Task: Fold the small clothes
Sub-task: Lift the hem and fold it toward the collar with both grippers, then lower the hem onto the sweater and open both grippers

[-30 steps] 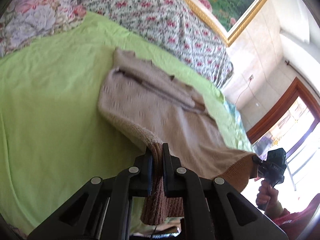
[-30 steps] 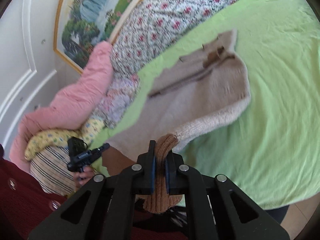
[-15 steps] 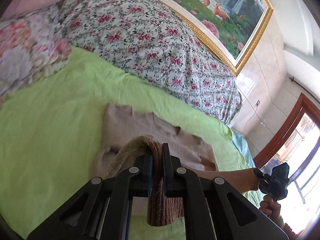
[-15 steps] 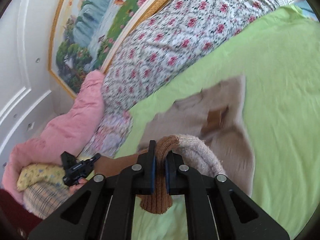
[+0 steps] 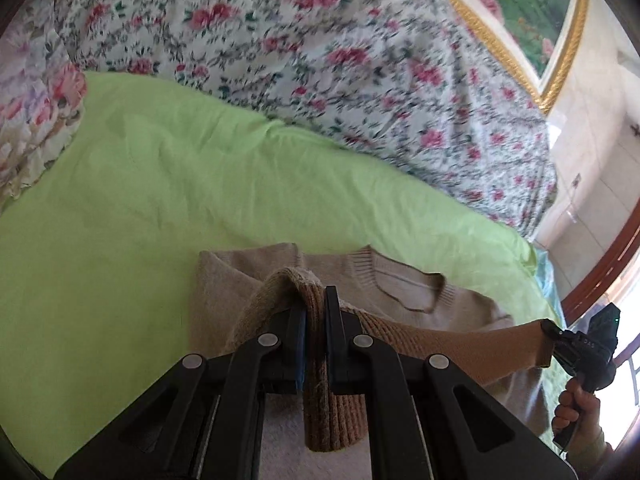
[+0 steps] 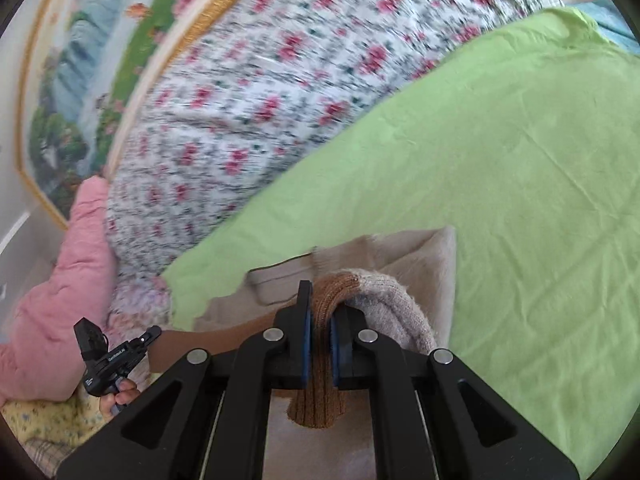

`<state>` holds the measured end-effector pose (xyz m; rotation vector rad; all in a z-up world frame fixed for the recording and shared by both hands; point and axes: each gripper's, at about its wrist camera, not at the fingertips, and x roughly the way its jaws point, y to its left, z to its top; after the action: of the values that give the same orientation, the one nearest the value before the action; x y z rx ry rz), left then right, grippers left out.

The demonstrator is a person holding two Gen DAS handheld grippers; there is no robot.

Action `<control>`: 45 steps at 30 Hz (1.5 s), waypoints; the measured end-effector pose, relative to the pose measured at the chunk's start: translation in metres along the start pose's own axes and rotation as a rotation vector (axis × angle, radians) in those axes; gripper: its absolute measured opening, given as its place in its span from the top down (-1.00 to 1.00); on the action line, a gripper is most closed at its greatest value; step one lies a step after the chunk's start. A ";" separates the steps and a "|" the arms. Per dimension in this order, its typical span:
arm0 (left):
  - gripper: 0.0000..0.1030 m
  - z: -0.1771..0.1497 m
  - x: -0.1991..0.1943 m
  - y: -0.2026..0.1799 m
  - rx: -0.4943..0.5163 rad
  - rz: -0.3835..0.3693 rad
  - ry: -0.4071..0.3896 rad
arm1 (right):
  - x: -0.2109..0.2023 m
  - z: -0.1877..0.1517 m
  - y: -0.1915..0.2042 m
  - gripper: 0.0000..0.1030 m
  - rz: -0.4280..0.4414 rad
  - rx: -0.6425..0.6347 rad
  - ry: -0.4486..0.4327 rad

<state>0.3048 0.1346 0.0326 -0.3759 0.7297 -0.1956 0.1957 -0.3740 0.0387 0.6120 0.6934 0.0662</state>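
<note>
left claw (image 5: 315, 322) clamped on brown hem (image 5: 460, 340) | right claw (image 6: 320, 316) clamped on its other corner | hem taut between them, over the sweater (image 5: 400, 280) collar, to halve it | sweater mid-bed on green sheet (image 5: 160, 200)

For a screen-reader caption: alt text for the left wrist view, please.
The left gripper is shut on the brown ribbed hem of a beige sweater lying on a green sheet; a floral quilt lies behind.
</note>
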 end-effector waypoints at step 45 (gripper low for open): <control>0.77 0.022 0.067 0.030 -0.050 0.057 0.201 | 0.091 0.018 0.004 0.47 -0.261 -0.068 0.106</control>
<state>0.3701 0.1471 -0.0058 -0.3862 0.9439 -0.1629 0.2781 -0.3565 -0.0006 0.4515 0.8656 -0.1201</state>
